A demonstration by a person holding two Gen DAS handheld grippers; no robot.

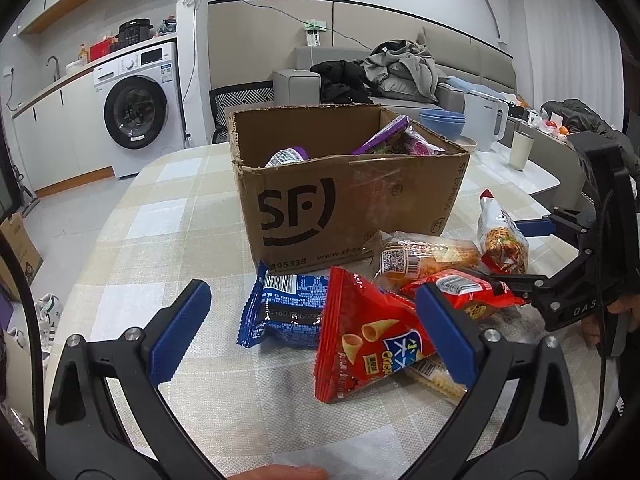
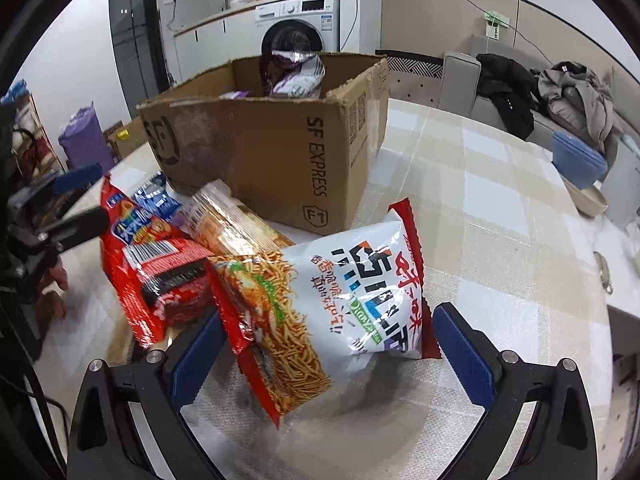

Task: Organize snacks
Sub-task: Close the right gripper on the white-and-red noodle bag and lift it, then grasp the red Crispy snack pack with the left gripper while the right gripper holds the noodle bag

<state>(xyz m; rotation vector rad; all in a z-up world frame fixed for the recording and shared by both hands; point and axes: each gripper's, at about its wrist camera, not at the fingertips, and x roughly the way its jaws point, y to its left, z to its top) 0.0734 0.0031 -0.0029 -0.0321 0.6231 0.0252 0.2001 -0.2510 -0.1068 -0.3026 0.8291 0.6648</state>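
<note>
An open cardboard box (image 1: 352, 200) (image 2: 260, 152) stands on the checked table and holds purple snack bags (image 1: 396, 140) (image 2: 296, 76). In front of it lie a blue bag (image 1: 284, 308) (image 2: 156, 198), a red cone-crisps bag (image 1: 360, 336) (image 2: 132, 228), a second red bag (image 1: 464, 292) (image 2: 168, 276) and a clear cracker pack (image 1: 424, 260) (image 2: 228, 228). My left gripper (image 1: 312, 292) (image 2: 92, 200) is open, its right finger over the cone-crisps bag. My right gripper (image 2: 328, 316) (image 1: 506, 251) is open wide around a tilted white-and-red noodle-snack bag (image 2: 328, 292) (image 1: 502, 236).
Blue bowls (image 1: 442, 122) (image 2: 578, 160), a white kettle (image 1: 484, 120) and a cup (image 1: 520, 150) stand behind the box to the right. The table's rounded edge (image 1: 132, 184) drops to the floor at left. A washing machine (image 1: 136, 108) and a sofa with clothes (image 1: 400, 68) lie beyond.
</note>
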